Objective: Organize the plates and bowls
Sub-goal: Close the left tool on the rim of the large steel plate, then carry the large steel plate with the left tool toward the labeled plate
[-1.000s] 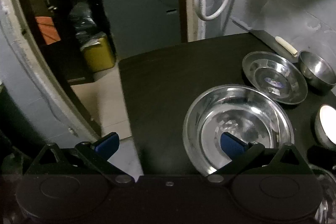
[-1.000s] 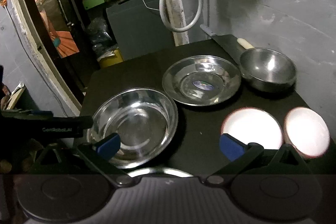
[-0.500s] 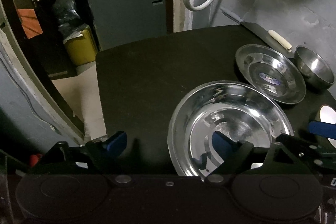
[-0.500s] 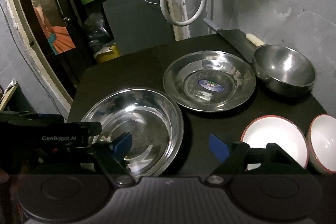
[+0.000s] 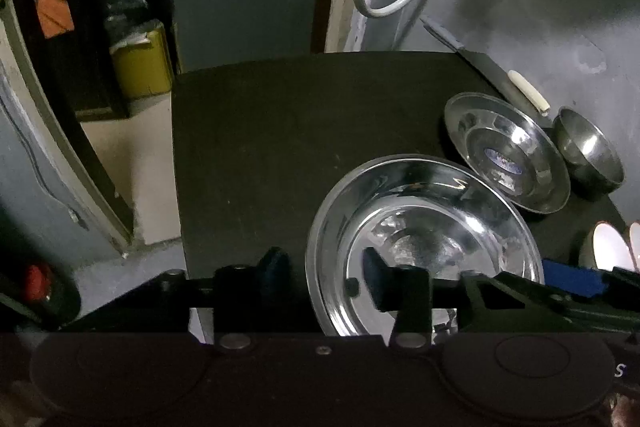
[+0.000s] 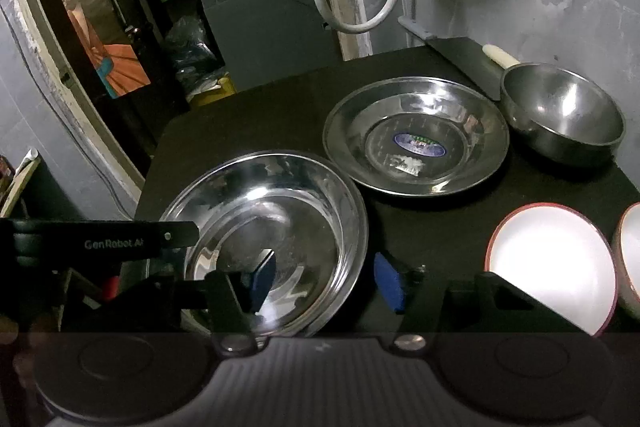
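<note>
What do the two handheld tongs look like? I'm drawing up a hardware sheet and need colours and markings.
Both are matte black with angular, truss-like linkage arms and silver pivot screws. The left tongs carry dark blue pads on their fingertips; the right tongs have brighter blue pads. White "GenRobot AI" lettering sits on the left tongs' arm, seen from the right wrist camera. No cables or sleeves are visible.
</note>
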`<action>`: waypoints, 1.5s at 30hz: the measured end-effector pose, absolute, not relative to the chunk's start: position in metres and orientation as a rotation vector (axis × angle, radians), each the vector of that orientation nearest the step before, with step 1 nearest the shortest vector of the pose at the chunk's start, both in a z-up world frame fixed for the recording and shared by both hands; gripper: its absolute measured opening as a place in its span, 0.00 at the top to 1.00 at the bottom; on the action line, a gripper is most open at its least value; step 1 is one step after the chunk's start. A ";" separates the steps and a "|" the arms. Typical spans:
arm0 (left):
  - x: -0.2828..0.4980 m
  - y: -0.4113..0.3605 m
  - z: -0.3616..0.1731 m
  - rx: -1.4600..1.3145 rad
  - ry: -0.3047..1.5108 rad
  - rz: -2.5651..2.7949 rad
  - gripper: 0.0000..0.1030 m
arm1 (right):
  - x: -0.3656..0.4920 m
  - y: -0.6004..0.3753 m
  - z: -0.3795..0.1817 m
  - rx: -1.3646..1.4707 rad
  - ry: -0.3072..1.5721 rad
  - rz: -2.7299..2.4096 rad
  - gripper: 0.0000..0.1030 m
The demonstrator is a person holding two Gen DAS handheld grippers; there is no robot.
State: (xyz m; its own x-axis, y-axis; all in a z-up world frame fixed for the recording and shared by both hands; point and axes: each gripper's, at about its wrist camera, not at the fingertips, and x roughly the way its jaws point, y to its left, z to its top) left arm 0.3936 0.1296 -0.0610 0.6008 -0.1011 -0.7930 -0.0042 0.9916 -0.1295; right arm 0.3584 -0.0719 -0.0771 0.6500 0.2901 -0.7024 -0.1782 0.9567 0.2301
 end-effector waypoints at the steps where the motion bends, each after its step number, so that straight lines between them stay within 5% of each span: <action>1: 0.394 0.131 -0.062 -0.132 0.930 -0.058 0.65 | 0.359 -0.072 -0.078 0.144 0.821 0.267 0.49; 4: 0.395 0.134 -0.065 -0.160 0.949 -0.065 0.79 | 0.360 -0.071 -0.079 0.136 0.820 0.258 0.60; 12: 0.388 0.143 -0.063 -0.199 0.945 -0.050 0.85 | 0.355 -0.078 -0.077 0.148 0.818 0.254 0.83; 30: 0.324 0.102 -0.008 -0.178 0.842 -0.129 0.85 | 0.296 -0.131 -0.033 0.195 0.731 0.298 0.84; 45: 0.264 0.046 -0.029 0.044 0.919 -0.176 0.84 | 0.226 -0.159 -0.050 0.172 0.825 0.272 0.83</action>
State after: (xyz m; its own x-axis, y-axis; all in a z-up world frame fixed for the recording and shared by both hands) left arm 0.2640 0.0458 -0.0292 0.5938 -0.1325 -0.7937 0.1697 0.9848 -0.0375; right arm 0.2255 -0.1593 -0.0498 0.6472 0.3038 -0.6992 -0.1711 0.9517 0.2551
